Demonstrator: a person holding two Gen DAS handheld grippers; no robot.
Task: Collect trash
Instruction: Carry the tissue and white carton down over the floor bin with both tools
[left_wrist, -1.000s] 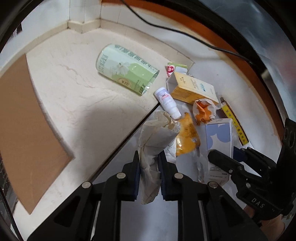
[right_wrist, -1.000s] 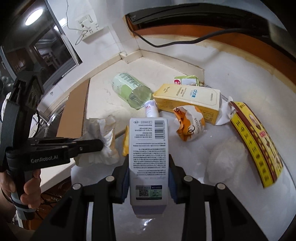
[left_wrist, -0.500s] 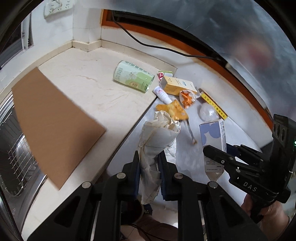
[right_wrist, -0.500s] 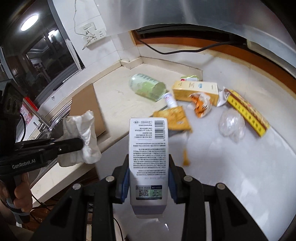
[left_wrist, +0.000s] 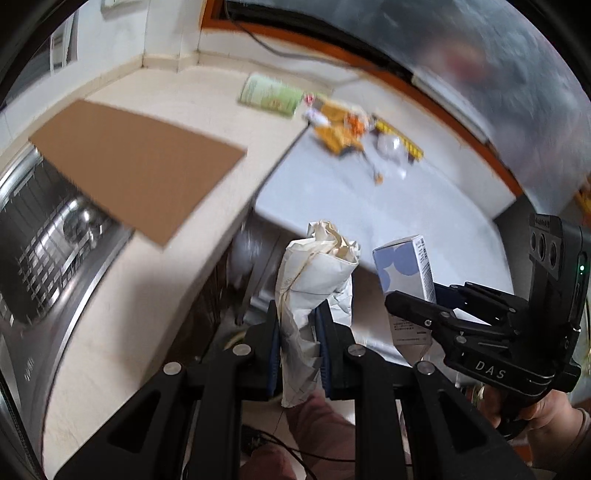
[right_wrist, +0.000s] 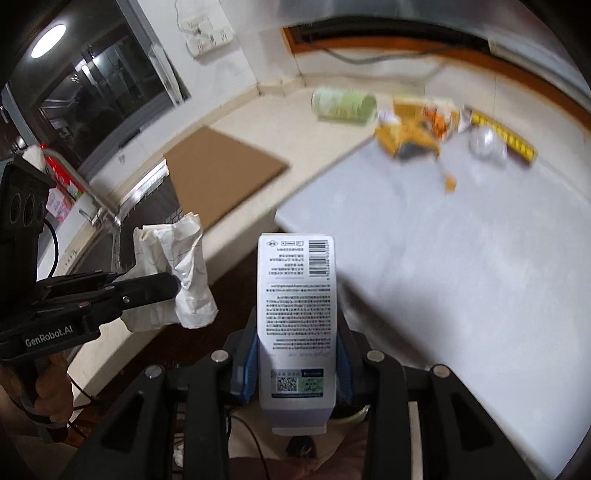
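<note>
Far trash pile motion-blurred

My left fingers hold the crumpled white paper wad. Just right of it, my right fingers hold the tall white printed carton; both sit off the table's near edge. At the far corner lies the green cylindrical can, with the yellow wrapper pile to its right. The flat brown cardboard sheet lies left, overlapping the steel sink.

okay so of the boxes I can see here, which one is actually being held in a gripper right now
The white and blue carton, clamped upright in the right gripper. The yellow box lies back on the counter among the remaining trash.
</note>
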